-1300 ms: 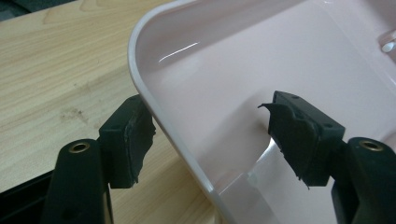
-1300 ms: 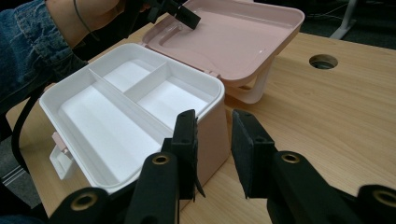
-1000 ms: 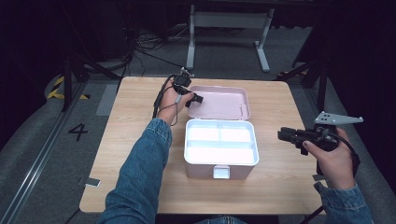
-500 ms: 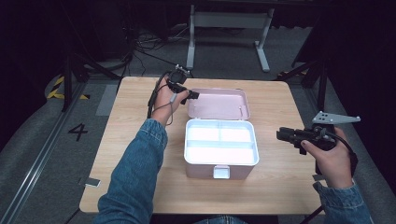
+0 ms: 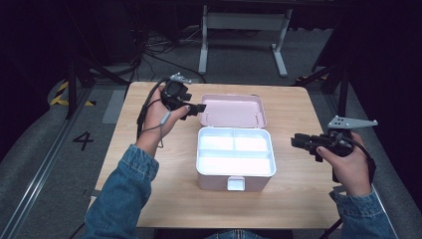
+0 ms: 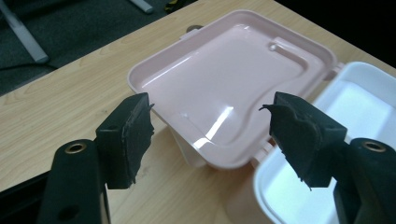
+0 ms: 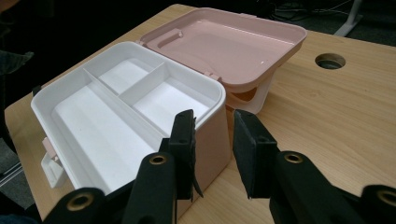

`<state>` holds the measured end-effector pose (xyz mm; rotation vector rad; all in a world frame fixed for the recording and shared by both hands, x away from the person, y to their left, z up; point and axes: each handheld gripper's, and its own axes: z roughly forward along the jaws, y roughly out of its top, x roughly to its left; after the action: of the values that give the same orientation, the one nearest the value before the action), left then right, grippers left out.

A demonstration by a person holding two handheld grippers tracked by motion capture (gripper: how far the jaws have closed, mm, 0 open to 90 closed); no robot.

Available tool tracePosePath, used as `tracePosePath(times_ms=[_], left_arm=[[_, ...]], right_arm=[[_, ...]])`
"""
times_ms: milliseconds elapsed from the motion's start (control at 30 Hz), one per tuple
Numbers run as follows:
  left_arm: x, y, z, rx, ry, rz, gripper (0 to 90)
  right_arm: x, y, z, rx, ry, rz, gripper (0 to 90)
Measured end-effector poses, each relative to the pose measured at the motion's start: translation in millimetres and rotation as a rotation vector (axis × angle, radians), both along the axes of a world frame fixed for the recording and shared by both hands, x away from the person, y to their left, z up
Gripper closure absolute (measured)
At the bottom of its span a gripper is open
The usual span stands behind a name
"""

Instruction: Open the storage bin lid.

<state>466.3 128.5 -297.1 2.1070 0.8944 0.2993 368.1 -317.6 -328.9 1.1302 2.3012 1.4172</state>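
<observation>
A pink box stands in the middle of the table with its pink lid swung back flat behind it. A white divided tray sits in the box and looks empty. My left gripper hovers just off the lid's left edge, open with nothing between its jaws. In the left gripper view, the left gripper frames the lid from above, not touching it. My right gripper is held to the right of the box, open and holding nothing. In the right gripper view, the right gripper points at the box's near corner.
The wooden table has bare wood on both sides of the box. A round cable hole lies beyond the lid. A white latch hangs on the box's front. A metal stand and cables lie on the floor behind.
My left hand has lifted and drawn back to the left from the lid's edge. The lid, the box and the right hand stay where they were.
</observation>
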Motion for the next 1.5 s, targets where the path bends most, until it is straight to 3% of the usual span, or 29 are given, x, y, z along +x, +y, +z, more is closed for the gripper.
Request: tracePosePath(times_ms=[233,533,667,1033,1233,1333,1500], left_arm=[[-44.5,21.3,6.9,0.024,-0.035,-0.025,30.1],[-82.8,47.8,3.1,0.072,-0.019,-0.051,29.2],[-88.7,59.0,-7.0,0.124,0.018,-0.054,28.4],[-105.2,84.0,-33.5,0.102,0.083,-0.031,28.0],[-107.5,89.3,-44.2,0.167,0.117,0.026,27.2],[-106.5,91.5,-51.7,0.178,0.144,0.032,27.5],[-105.3,91.5,-64.2,0.243,0.179,0.06,27.3]], right_arm=[[12.1,7.3,-0.9,-0.002,0.01,0.025,69.5],[20.8,11.4,-2.7,-0.028,0.023,0.037,67.3],[20.4,10.0,-3.4,-0.039,0.029,0.03,67.0],[20.9,0.6,-7.3,-0.054,0.064,0.004,65.9],[23.7,-3.6,-14.8,-0.088,0.102,-0.012,64.3],[24.4,-4.3,-18.2,-0.104,0.116,-0.017,63.4],[26.1,-7.0,-24.0,-0.139,0.143,-0.029,62.3]])
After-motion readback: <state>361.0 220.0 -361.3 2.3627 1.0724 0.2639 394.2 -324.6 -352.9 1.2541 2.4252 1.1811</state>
